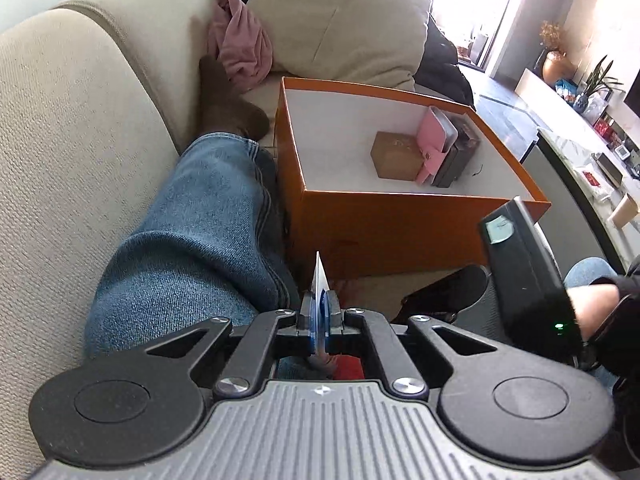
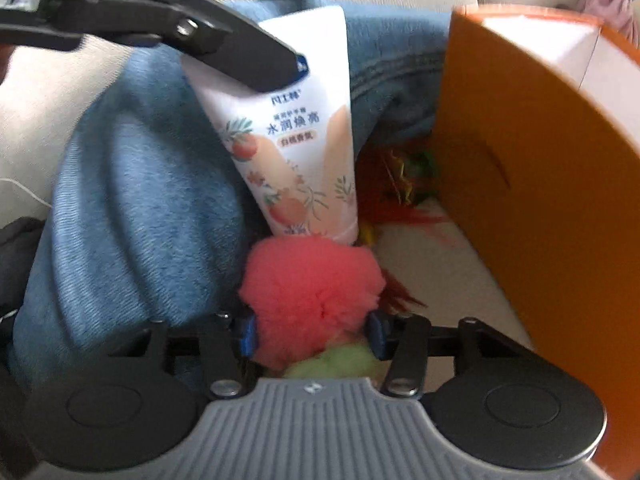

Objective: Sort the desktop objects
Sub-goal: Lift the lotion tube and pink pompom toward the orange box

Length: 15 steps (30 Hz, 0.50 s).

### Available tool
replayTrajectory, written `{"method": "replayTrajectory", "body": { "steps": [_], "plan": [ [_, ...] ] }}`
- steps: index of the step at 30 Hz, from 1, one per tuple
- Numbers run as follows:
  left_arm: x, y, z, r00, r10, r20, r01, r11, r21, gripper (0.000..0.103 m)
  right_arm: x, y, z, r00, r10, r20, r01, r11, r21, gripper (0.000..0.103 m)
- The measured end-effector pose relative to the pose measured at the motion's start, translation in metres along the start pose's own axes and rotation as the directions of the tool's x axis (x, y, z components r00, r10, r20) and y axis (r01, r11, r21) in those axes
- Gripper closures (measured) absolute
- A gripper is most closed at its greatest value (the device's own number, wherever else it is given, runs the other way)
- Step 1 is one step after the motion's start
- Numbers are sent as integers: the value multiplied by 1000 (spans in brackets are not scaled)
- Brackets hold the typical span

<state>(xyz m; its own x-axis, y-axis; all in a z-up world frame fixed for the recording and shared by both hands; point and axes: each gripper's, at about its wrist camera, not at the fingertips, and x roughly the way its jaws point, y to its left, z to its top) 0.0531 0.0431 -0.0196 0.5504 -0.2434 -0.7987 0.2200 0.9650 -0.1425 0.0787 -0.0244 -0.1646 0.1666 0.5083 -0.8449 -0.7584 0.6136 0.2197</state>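
My left gripper (image 1: 319, 300) is shut on the flat crimped end of a white hand-cream tube (image 1: 319, 276), seen edge-on. The right wrist view shows that tube (image 2: 296, 140) hanging cap-down, with peach prints, one left finger (image 2: 240, 52) across its top. A pink pom-pom (image 2: 312, 280) hides its cap end. My right gripper (image 2: 312, 336) is open around the pom-pom, whose fluff brushes both blue pads. A green pom-pom (image 2: 340, 360) lies just under it. The right gripper's black body (image 1: 524, 264) shows at the right of the left wrist view.
An orange box (image 1: 400, 232) with white inside stands on the beige sofa (image 1: 80, 140), holding a brown carton (image 1: 398, 154), a pink wallet (image 1: 434, 144) and a dark case (image 1: 460, 156). A person's jeans leg (image 2: 132, 200) lies left of it. Coloured feathers (image 2: 400, 184) lie by the box wall (image 2: 520, 200).
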Motion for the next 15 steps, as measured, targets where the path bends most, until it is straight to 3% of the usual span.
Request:
{"method": "replayTrajectory", "body": {
  "steps": [10,15],
  "plan": [
    [-36,-10,18,991,-57,118,59,998,-12,99,-55,-5,-22,996,-36,76,30,996,89,59],
    [-46,-26,41,982,-83,171,80,997,24,99,-98,-15,-30,982,-119,144,97,983,155,60]
  ]
}}
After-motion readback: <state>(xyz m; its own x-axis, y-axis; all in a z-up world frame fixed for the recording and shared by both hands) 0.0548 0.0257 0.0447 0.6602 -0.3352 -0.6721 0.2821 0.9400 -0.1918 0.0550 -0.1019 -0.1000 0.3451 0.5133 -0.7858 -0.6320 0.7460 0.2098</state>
